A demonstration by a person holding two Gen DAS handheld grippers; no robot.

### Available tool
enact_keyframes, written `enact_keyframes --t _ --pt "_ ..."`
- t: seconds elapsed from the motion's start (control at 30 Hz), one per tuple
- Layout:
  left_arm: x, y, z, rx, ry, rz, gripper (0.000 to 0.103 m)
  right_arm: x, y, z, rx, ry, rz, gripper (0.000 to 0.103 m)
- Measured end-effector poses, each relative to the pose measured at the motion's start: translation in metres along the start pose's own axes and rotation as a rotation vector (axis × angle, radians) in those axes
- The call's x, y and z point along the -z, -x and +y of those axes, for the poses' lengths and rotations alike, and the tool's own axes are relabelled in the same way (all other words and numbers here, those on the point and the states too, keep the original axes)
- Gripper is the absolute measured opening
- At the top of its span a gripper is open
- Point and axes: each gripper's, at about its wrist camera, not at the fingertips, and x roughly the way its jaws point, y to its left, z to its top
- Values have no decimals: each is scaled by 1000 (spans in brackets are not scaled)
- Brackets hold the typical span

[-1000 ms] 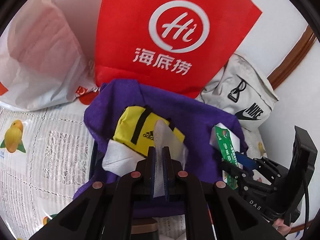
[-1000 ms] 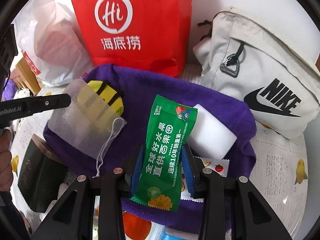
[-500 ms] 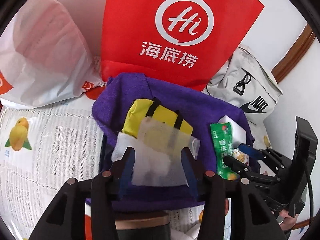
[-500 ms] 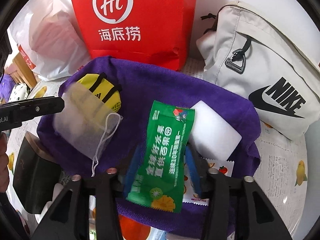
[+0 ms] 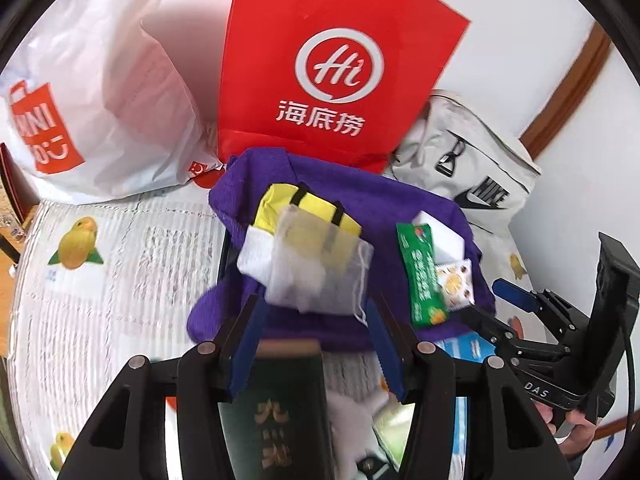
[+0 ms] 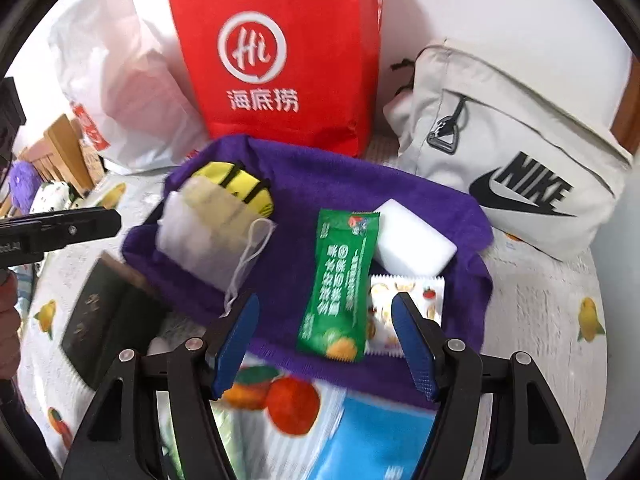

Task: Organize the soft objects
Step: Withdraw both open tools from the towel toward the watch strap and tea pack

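A purple towel (image 5: 400,208) (image 6: 340,184) lies spread on the table. On it lie a sheer drawstring pouch (image 5: 320,264) (image 6: 212,224), a yellow Adidas pouch (image 5: 308,208) (image 6: 240,184), a green snack packet (image 5: 420,276) (image 6: 340,280), a white sponge block (image 5: 444,236) (image 6: 412,240) and a small fruit-print sachet (image 5: 456,284) (image 6: 412,292). My left gripper (image 5: 316,320) is open and empty, just short of the drawstring pouch. My right gripper (image 6: 324,320) is open and empty, its jaws either side of the green packet's near end; it also shows in the left wrist view (image 5: 516,312).
A red paper bag (image 5: 336,60) (image 6: 280,52), a white plastic bag (image 5: 104,92) (image 6: 120,80) and a grey Nike bag (image 5: 476,160) (image 6: 520,160) stand behind the towel. A dark green booklet (image 5: 276,412) (image 6: 96,316) and printed packets (image 6: 304,412) lie in front.
Both grippers have opened and pulled back. The left let go of the drawstring pouch and the right let go of the green packet; both now lie on the towel.
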Motion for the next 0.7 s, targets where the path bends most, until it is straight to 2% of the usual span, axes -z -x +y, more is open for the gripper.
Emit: enact_keyframes --t 0.37,0.7 --pt "63 46 -14 -17 -18 -11 52 60 69 24 -13 14 -60 68" --pt "134 49 -20 -19 -3 41 53 118 111 34 7 -10 -99 68"
